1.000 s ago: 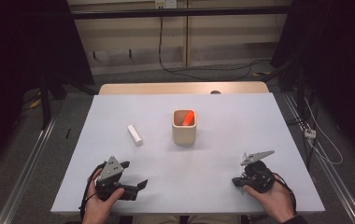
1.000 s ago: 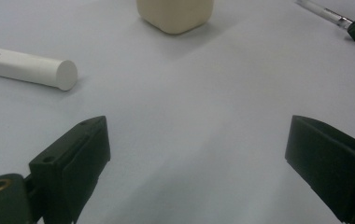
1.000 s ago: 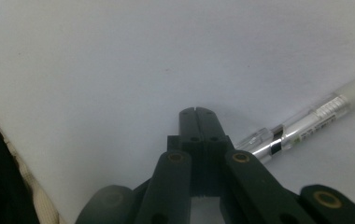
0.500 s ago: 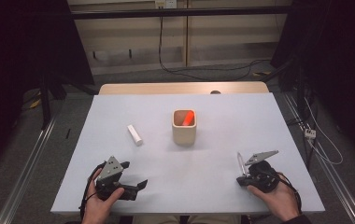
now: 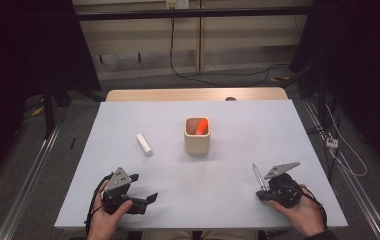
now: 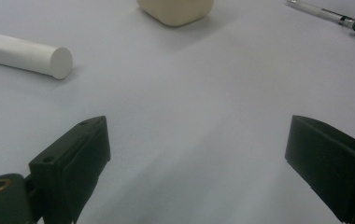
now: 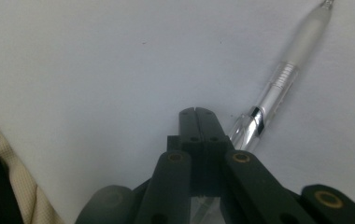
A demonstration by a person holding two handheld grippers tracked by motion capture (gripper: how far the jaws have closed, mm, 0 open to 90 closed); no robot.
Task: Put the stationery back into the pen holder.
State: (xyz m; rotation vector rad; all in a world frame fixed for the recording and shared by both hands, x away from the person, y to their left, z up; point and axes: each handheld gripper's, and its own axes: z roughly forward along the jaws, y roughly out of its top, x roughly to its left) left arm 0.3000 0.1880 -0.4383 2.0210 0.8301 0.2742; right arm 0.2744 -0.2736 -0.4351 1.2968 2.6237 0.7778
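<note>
Between the right gripper's point(image 7: 197, 116) fingers point(image 7: 187, 122) we see no gap: they are pressed together, and the pen point(image 7: 278, 91) appears caught near its rear end at their side, though the exact pinch point is hidden under the linkage. Its long axis runs forward from the fingers, away from the person, tip toward the far side of the bench point(image 5: 238, 180). The beige pen cup point(image 5: 197, 136), holding something orange, stands well apart, forward and to the left. The right hand point(image 5: 298, 210) rests low at the near edge. The left gripper point(image 6: 199, 154) idles, fingers spread wide, near the white cylinder point(image 6: 24, 53).
</note>
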